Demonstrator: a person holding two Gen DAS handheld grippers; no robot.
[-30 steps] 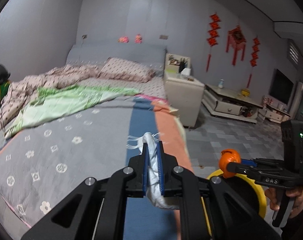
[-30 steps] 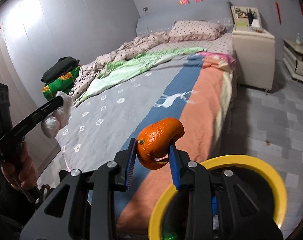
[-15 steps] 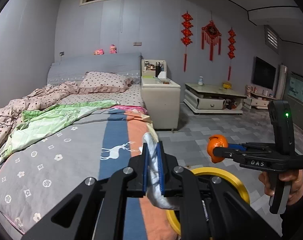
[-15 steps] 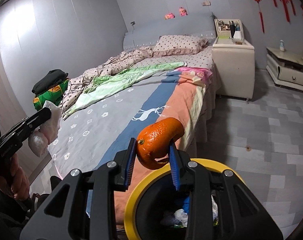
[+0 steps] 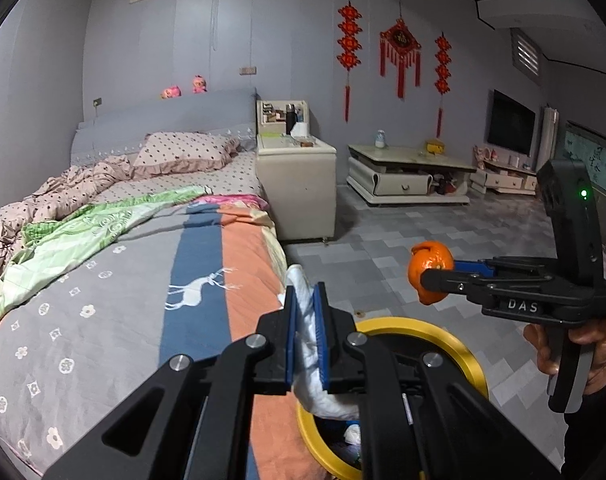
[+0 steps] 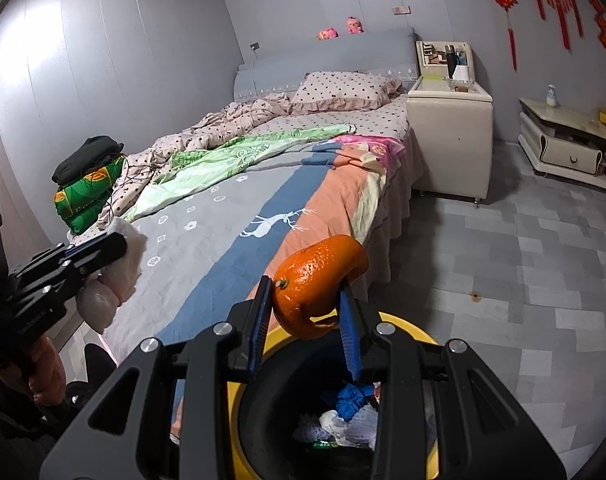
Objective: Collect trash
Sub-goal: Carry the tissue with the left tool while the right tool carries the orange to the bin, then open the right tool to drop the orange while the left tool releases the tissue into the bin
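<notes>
Grey walls and a grey tiled floor (image 6: 535, 264) frame a bedroom, with a bed (image 5: 115, 296) under a patterned cover and a pale bedside cabinet (image 5: 303, 192) beyond it. Below both tongs, beside the bed's edge, a yellow-rimmed bin (image 6: 407, 330) is seen, already holding a blue scrap and some crumpled plastic.

The left tongs (image 5: 305, 334) are clamped on a wad of white tissue (image 5: 303, 300), which hangs down past the blue pads toward the bin's near rim. The right tongs (image 6: 305, 322) are closed on a piece of orange peel (image 6: 315, 284), pinched between the pads and carried just above the bin's mouth. Seen from the left side, the peel is held to the right of and beyond the tissue, over the floor at the bin's far edge.

The step in hand is judged to be the drop into the bin. It would be done well if each load were brought squarely over the dark opening before anything is let go, since the tissue appears closer to the rim than to the middle. The peel, being curled and stiff, may be expected to fall cleanly; the soft tissue may cling to a pad, so a full release well inside the rim is advised.
</notes>
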